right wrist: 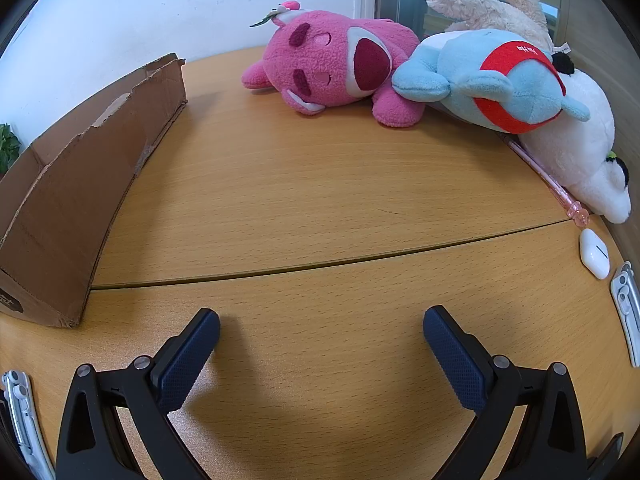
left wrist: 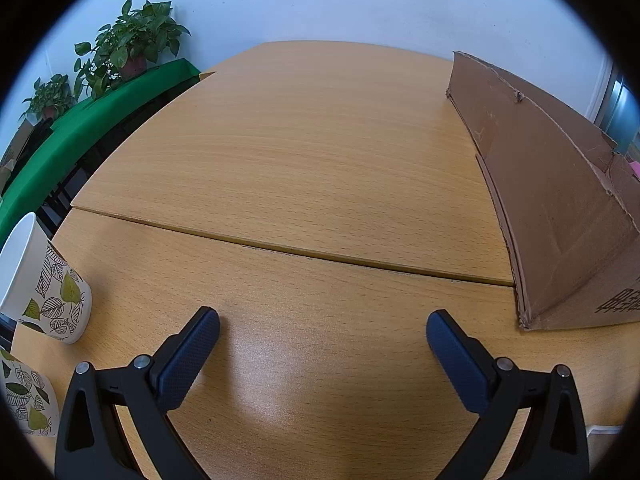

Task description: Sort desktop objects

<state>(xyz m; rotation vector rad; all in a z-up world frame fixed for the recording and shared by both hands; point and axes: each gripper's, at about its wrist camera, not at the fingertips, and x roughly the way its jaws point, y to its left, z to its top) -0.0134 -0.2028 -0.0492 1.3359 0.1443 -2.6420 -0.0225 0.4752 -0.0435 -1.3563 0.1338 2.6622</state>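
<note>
My left gripper (left wrist: 322,330) is open and empty over bare wooden desk. A brown cardboard box (left wrist: 552,196) stands to its right; two leaf-patterned paper cups (left wrist: 48,288) stand at the far left. My right gripper (right wrist: 320,328) is open and empty above the desk. In the right wrist view the same cardboard box (right wrist: 80,184) is on the left. A pink plush toy (right wrist: 332,64), a blue plush with a red band (right wrist: 492,76), a white plush (right wrist: 580,152) and a cream plush (right wrist: 480,0) lie at the far right. A pink pen (right wrist: 548,176) and a white earbud case (right wrist: 595,253) lie by the white plush.
A white-grey folding tool (right wrist: 626,308) lies at the desk's right edge, another similar one (right wrist: 20,412) at the lower left. Potted plants (left wrist: 132,40) stand on a green-covered table (left wrist: 80,128) beyond the desk's left edge. A seam (left wrist: 280,248) crosses the desk.
</note>
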